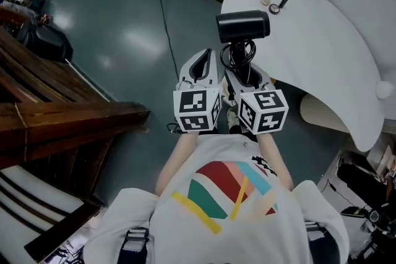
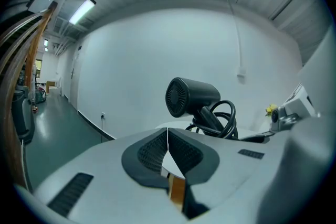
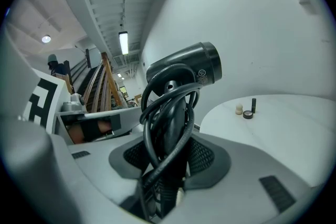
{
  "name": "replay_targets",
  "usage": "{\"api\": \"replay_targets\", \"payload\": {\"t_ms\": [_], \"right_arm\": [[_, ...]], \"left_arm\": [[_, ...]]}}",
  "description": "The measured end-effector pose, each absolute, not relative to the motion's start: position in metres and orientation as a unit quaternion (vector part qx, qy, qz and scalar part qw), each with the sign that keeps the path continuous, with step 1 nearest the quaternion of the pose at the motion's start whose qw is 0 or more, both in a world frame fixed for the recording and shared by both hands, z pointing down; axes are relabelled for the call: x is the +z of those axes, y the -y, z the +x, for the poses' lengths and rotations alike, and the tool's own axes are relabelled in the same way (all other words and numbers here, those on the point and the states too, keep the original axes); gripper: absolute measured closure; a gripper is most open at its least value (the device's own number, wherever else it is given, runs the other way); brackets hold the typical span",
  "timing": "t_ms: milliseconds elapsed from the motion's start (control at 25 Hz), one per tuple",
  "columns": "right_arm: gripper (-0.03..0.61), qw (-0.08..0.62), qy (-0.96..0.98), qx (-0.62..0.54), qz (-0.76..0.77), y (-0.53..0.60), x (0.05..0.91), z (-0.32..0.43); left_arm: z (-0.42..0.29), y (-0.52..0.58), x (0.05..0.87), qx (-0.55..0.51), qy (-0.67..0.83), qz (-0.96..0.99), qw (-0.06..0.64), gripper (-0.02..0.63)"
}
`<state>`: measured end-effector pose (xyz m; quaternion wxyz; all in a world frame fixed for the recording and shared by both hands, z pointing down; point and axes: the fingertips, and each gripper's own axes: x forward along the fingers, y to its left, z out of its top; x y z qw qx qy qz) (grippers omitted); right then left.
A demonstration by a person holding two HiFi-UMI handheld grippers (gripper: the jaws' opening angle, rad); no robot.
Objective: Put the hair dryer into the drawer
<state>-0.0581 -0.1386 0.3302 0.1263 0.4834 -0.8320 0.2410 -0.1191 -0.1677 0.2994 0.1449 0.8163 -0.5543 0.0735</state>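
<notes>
Just below the head camera, the person's white shirt (image 1: 223, 219) with its coloured stripes fills the foreground, and both forearms reach forward from it side by side. The left tongs (image 1: 202, 57) are pressed together with nothing between them; in the left gripper view the ribbed pads (image 2: 181, 152) meet along one line. The right tongs (image 1: 246, 73), just beside them, are clamped on the handle of the black hair dryer (image 1: 242, 25). Its handle stands upright and its barrel lies level on top. The black cord (image 3: 157, 128) is looped in coils around the handle and runs down between the right pads. The dryer is held in the air above the grey-green floor (image 1: 124, 40), near the edge of the white curved counter (image 1: 322, 52). Farther on that counter lie a few small things (image 1: 275, 5). A dark wooden structure (image 1: 62, 114) stands well off to the left.
</notes>
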Motion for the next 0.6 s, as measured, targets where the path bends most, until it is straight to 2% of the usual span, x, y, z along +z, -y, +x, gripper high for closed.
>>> {"api": "replay_targets", "payload": {"t_ms": [600], "right_arm": [[0.402, 0.143, 0.828, 0.234, 0.489, 0.154, 0.336, -0.042]], "left_arm": [[-0.101, 0.185, 0.302, 0.079, 0.55, 0.82, 0.137, 0.592]]}}
